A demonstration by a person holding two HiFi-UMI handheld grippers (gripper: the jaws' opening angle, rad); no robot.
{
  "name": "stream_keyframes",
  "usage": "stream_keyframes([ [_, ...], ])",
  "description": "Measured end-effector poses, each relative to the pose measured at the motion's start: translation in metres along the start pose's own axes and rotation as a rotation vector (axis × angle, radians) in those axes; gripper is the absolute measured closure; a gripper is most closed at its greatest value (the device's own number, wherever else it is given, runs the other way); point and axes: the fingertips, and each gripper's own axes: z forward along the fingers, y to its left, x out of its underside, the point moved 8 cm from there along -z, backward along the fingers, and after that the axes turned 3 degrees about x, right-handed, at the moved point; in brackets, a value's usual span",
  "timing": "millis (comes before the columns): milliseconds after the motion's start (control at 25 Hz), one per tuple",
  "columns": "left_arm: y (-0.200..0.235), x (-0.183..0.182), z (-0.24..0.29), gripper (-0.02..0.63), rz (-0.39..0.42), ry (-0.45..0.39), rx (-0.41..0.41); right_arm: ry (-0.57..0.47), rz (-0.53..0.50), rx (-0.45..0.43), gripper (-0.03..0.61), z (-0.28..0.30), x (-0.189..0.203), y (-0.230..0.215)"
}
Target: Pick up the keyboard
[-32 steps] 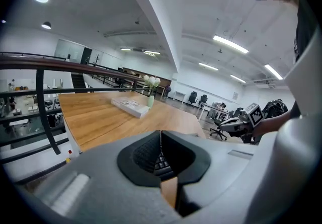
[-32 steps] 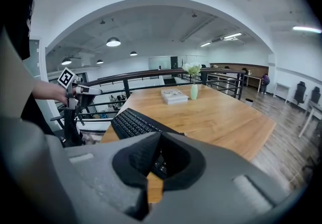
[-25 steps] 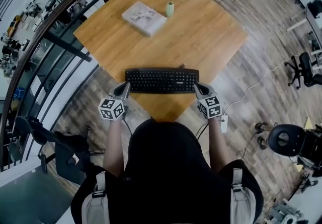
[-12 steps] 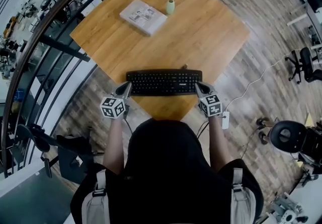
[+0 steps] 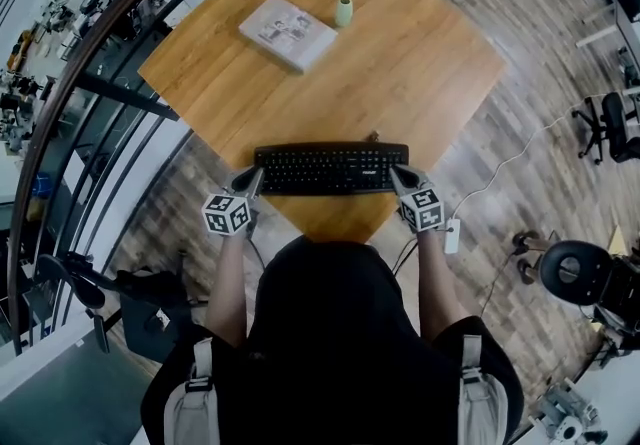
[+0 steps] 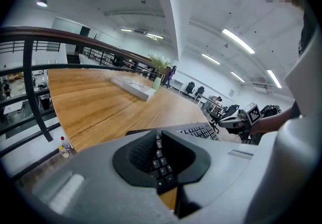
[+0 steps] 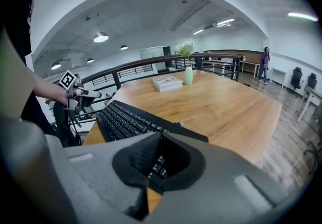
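Note:
A black keyboard [image 5: 331, 169] lies across the near corner of the wooden table [image 5: 400, 63]. My left gripper [image 5: 252, 178] is shut, its tips at the keyboard's left end. My right gripper [image 5: 397, 176] is shut too, its tips at the right end. Nothing sits between either pair of jaws. In the left gripper view the closed tips [image 6: 157, 130] hang over the end keys of the keyboard [image 6: 201, 130]. The right gripper view shows its tips [image 7: 158, 133] over the other end of the keyboard [image 7: 121, 117]. Whether the tips touch it I cannot tell.
A book [image 5: 287, 31] and a green vase with white flowers [image 5: 343, 11] stand at the far side of the table. A dark railing [image 5: 100, 83] runs past the table's left. Office chairs [image 5: 575, 273] stand on the floor at the right.
Both grippers have sunk a little at the two ends of the keyboard. The jaws stay shut.

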Motion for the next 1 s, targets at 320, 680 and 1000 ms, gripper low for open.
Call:
stream_keyframes([
  [320, 0.008, 0.008, 0.003, 0.595, -0.026, 0.019, -0.036, 0.053, 0.005, 0.017, 0.526, 0.009, 0.011, -0.01],
  [680, 0.016, 0.017, 0.002, 0.563, -0.05, 0.039, -0.069, 0.071, -0.011, 0.027, 0.514, 0.014, 0.007, -0.019],
  [1000, 0.023, 0.027, 0.003, 0.489, -0.057, 0.077, -0.084, 0.116, -0.023, 0.041, 0.494, 0.02, 0.014, -0.025],
])
